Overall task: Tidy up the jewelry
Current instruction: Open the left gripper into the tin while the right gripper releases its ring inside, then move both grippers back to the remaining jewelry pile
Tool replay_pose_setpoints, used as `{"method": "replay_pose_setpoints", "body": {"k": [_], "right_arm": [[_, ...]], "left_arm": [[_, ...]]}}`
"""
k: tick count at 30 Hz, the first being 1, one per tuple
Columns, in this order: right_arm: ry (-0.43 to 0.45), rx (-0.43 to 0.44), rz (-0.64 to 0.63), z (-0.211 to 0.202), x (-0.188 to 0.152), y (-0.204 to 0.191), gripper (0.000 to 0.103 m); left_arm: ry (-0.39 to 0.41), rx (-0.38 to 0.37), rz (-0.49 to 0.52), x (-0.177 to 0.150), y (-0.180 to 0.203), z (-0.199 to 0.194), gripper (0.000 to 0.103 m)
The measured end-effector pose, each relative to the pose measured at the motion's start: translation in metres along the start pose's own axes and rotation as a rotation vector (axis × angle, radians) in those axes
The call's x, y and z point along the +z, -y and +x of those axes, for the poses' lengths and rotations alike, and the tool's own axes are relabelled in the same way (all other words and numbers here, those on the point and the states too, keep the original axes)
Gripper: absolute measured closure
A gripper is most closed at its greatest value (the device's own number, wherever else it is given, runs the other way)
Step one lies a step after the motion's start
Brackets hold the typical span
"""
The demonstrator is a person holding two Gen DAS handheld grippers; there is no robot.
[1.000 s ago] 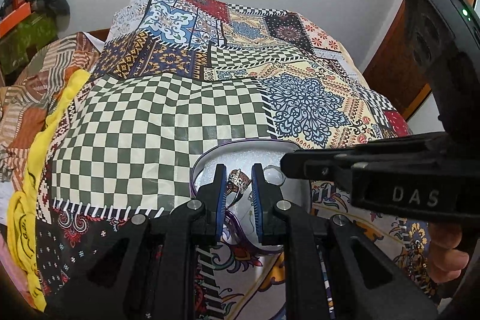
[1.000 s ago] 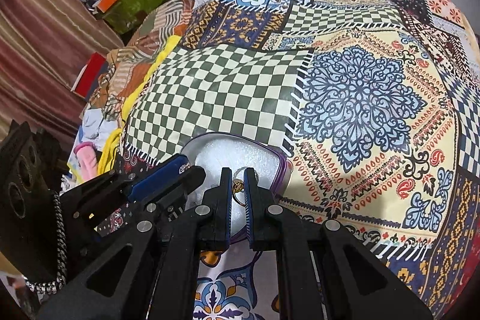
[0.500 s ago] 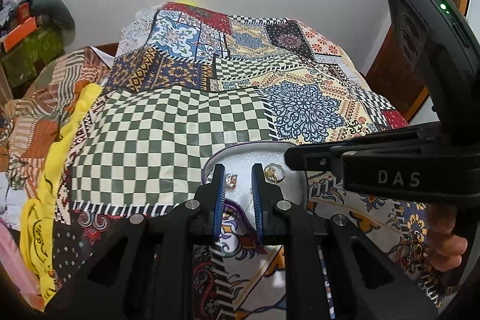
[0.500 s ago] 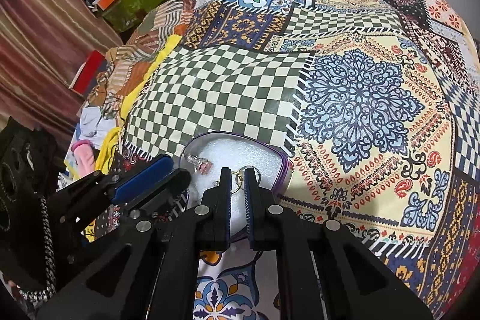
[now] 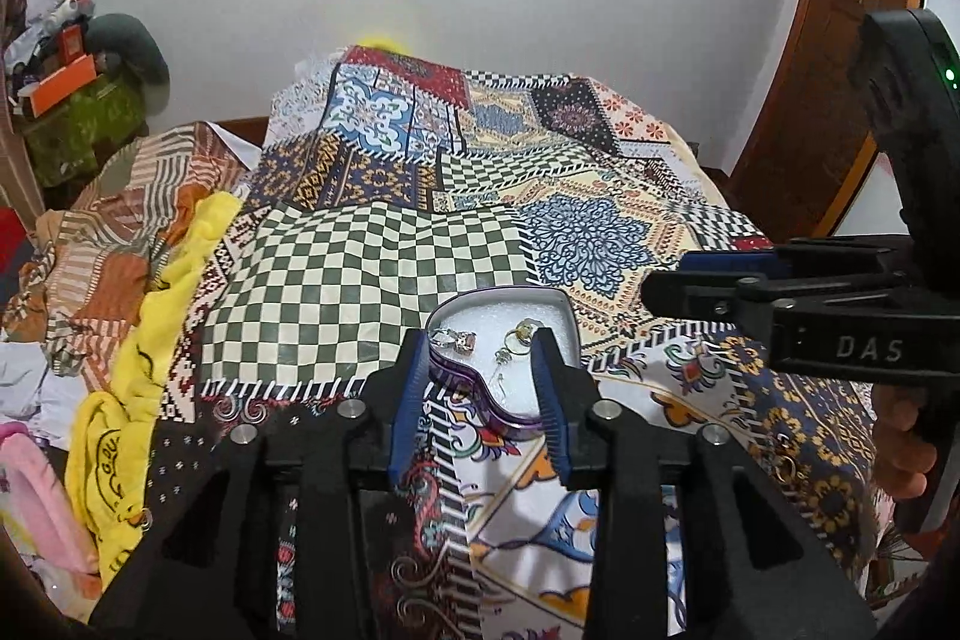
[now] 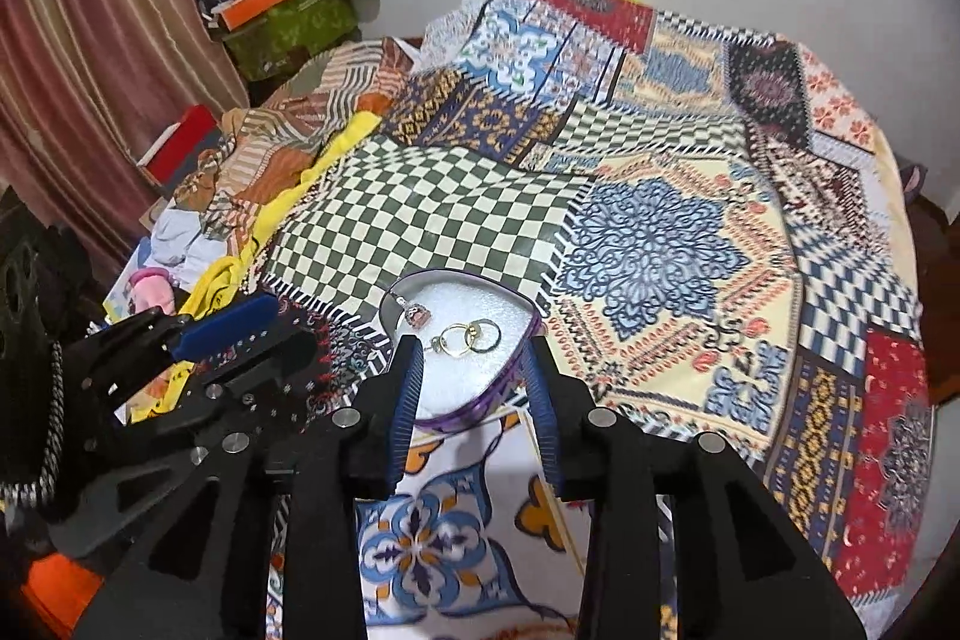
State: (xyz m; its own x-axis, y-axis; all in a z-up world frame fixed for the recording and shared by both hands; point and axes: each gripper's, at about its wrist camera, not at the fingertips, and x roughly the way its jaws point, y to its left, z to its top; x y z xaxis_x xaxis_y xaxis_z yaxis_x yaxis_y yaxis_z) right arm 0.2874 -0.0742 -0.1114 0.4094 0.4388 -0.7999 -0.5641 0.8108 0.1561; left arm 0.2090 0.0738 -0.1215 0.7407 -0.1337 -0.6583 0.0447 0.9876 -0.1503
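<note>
A purple heart-shaped box [image 5: 510,415] with white foam inside lies on the patchwork bedspread; it also shows in the right wrist view [image 6: 474,409]. In it lie a pink-stone ring [image 5: 459,340], a gold ring [image 5: 521,331] and a small earring [image 5: 503,355]. The right wrist view shows the pink-stone ring [image 6: 417,316] and gold rings [image 6: 468,337]. My left gripper [image 5: 483,388] is open and empty, above the box's near edge. My right gripper [image 6: 474,388] is open and empty, also over the box's near edge.
The patchwork bedspread [image 5: 372,280] covers the bed. Crumpled clothes and a yellow cloth [image 5: 150,340] lie along the left side. A small earring [image 5: 783,469] lies on the spread at the right. A wooden door [image 5: 840,40] stands at the right.
Both grippers opened and pulled back and up from the box. The pink-stone ring left my left gripper and the gold ring left my right one; both now lie on the foam.
</note>
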Motion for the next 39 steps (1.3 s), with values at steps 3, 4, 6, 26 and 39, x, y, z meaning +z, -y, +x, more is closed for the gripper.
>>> {"method": "replay_pose_setpoints", "body": {"k": [3, 4, 6, 26, 39], "right_arm": [[0.036, -0.028, -0.005, -0.014, -0.007, 0.000, 0.057], [0.055, -0.049, -0.011, -0.020, -0.010, 0.000, 0.053], [0.079, -0.075, -0.022, -0.029, -0.016, 0.000, 0.051], [0.137, -0.203, -0.004, -0.086, -0.091, 0.041, 0.051], [0.077, -0.207, 0.087, -0.078, -0.132, 0.064, 0.051]], "left_arm": [[0.017, 0.001, 0.011, -0.003, 0.005, -0.014, 0.060], [0.022, 0.002, 0.015, -0.004, 0.007, -0.018, 0.059], [0.031, -0.001, 0.023, -0.006, 0.013, -0.026, 0.058], [-0.073, -0.097, 0.094, -0.045, 0.076, -0.016, 0.057], [-0.168, -0.188, 0.148, -0.070, 0.126, 0.015, 0.075]]}}
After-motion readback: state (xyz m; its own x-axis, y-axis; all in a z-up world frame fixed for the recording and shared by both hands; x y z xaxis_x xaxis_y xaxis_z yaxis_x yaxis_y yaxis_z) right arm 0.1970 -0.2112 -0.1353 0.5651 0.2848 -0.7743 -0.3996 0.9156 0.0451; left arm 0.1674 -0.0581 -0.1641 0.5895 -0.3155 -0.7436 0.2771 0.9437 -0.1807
